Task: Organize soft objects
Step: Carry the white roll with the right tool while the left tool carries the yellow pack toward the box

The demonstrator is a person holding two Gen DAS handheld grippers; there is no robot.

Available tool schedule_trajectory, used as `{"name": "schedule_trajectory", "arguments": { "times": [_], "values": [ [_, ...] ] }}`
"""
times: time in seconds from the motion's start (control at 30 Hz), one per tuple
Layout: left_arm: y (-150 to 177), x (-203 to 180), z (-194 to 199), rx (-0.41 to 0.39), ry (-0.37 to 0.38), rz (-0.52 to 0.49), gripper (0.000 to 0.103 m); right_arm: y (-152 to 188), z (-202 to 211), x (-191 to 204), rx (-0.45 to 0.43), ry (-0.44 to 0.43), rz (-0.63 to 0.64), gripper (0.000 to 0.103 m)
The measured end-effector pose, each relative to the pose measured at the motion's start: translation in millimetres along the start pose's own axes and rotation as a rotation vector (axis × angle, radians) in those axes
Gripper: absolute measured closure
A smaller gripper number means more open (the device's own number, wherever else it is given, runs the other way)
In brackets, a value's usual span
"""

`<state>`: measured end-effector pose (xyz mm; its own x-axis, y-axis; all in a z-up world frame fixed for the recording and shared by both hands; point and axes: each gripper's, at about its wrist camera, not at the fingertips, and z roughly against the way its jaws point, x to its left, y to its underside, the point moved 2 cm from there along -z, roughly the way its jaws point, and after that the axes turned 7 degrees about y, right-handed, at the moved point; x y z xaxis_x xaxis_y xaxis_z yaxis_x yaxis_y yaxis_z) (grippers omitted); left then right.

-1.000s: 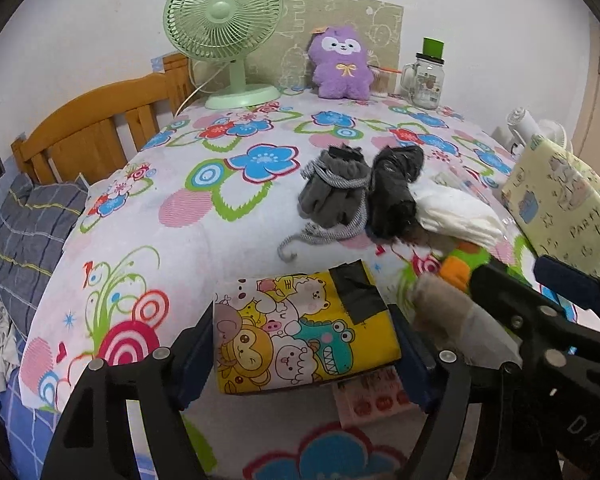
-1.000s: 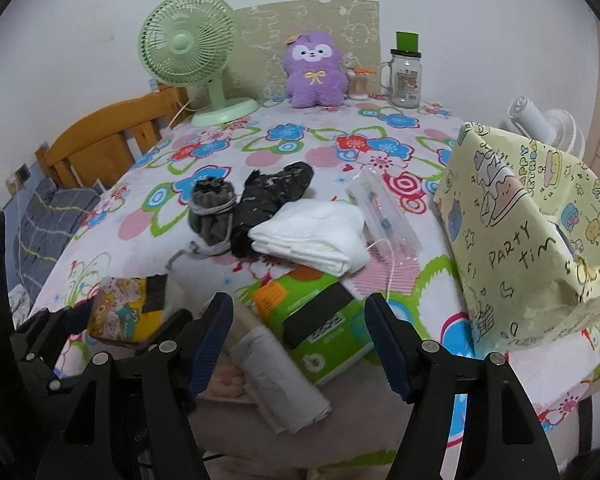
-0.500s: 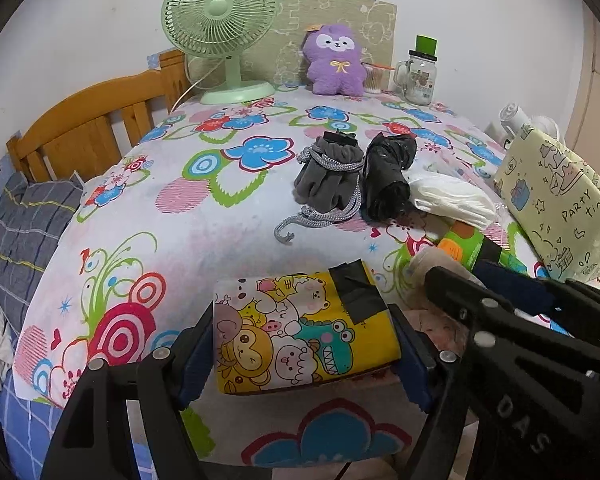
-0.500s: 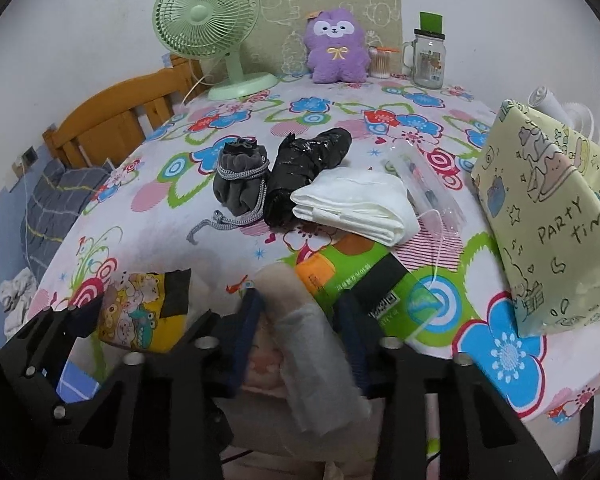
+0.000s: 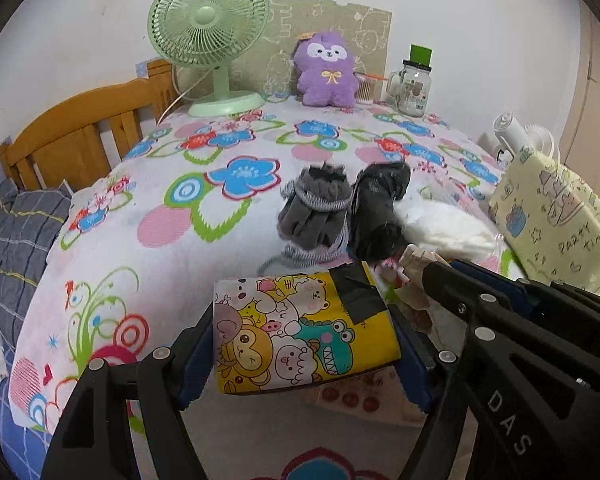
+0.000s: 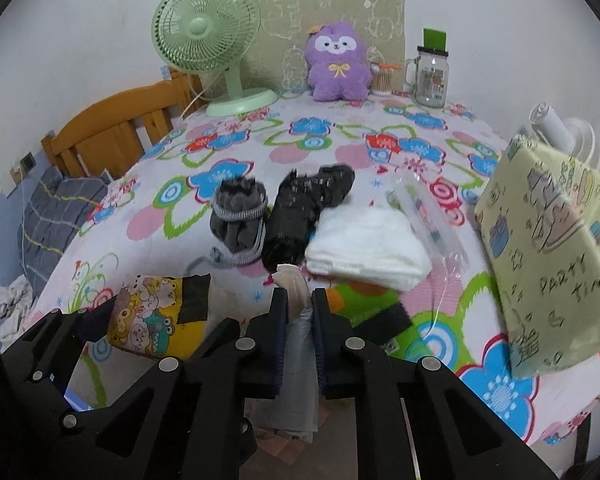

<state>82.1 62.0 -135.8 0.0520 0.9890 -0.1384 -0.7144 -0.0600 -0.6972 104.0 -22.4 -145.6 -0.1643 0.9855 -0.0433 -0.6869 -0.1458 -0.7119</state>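
Left wrist view: the left gripper (image 5: 304, 344) is clamped on a cartoon-print pouch (image 5: 300, 330), its pads pressing both short ends; grey gloves (image 5: 316, 210) and a black bundle (image 5: 376, 208) lie ahead on the floral tablecloth (image 5: 160, 216).

Right wrist view: the right gripper (image 6: 299, 308) is pinched tight on a pale plastic-wrapped roll (image 6: 296, 292); folded white cloth (image 6: 364, 246) lies just ahead to its right, the pouch to its left

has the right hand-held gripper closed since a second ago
Yes. The right hand-held gripper, whose fingers stood wide apart either side of the green packet, has drawn them in and is now shut on the pale cloth roll.
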Motion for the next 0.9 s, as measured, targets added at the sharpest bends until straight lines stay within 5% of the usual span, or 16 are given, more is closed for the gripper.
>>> {"name": "schedule_trajectory", "arguments": {
  "times": [0.9],
  "values": [
    [-58.9,-61.8,48.4,-0.105,-0.010,-0.062,0.024,-51.0,64.0,-52.3,-0.111,0.037,-0.040,0.088]
  ]
}}
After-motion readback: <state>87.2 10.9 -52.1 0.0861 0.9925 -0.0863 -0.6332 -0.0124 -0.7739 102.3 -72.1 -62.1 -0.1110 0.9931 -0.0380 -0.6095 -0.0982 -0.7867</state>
